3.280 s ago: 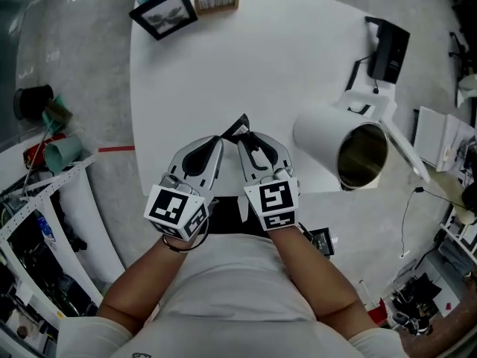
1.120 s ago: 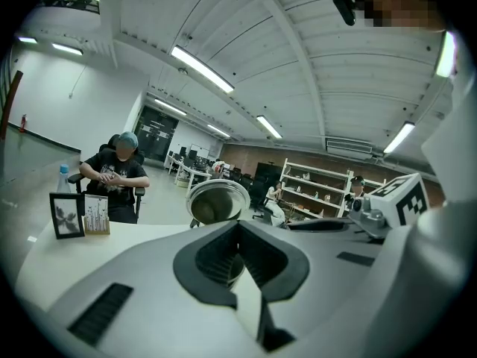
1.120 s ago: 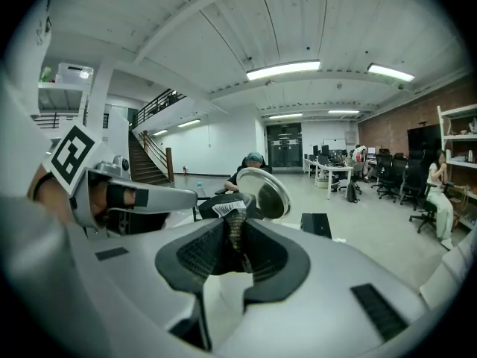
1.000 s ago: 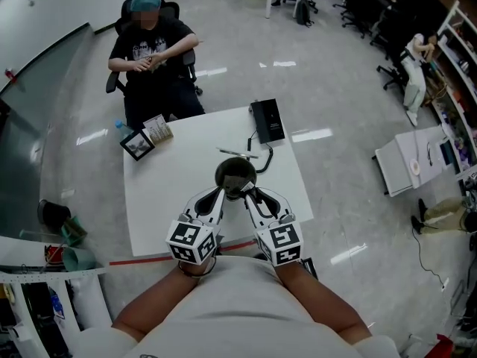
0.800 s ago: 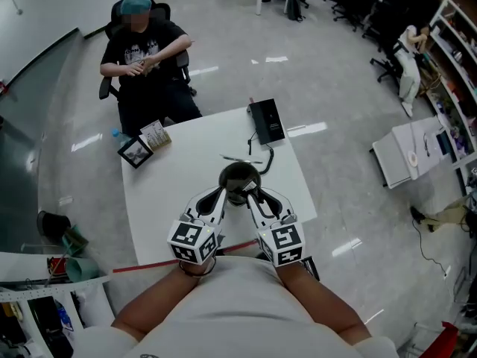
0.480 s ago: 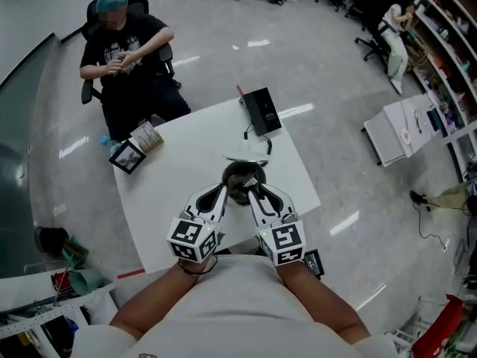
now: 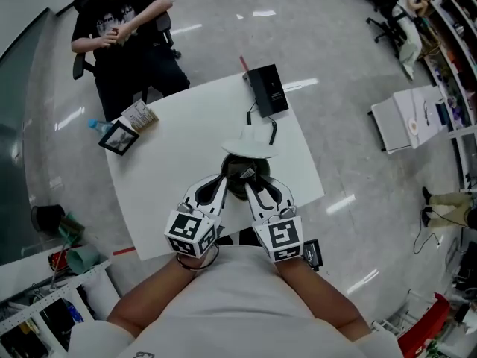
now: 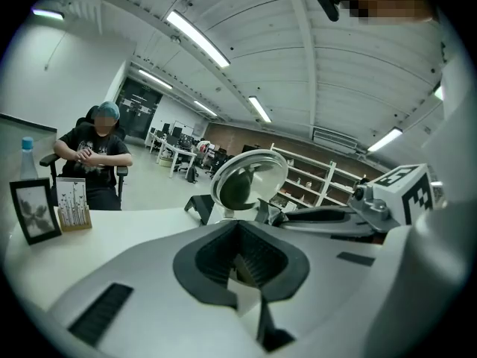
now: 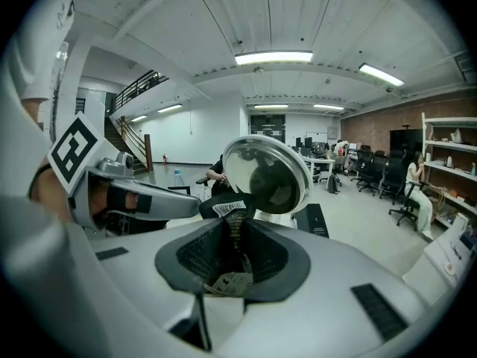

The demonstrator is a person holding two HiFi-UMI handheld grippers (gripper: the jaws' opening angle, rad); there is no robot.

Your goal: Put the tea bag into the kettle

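The white kettle (image 7: 232, 186) stands on the white table (image 7: 179, 162) with its round lid (image 7: 250, 148) flipped up; the lid (image 9: 268, 176) also fills the middle of the right gripper view. Right over the kettle's dark mouth, my right gripper (image 7: 249, 177) is shut on a black tea bag packet (image 9: 228, 216) with a white barcode label. My left gripper (image 7: 223, 180) sits close beside it on the left. Its jaws are shut on a small white scrap of paper (image 8: 243, 295).
A black box (image 7: 267, 89) with a cable lies at the table's far right corner. A picture frame (image 7: 119, 136), a small booklet (image 7: 139, 115) and a bottle (image 7: 97, 125) stand at the far left edge. A person (image 7: 119, 28) sits on a chair behind them.
Both grippers have stayed together over the kettle's mouth. The head view has swung, so the table and the seated person sit higher in the picture.
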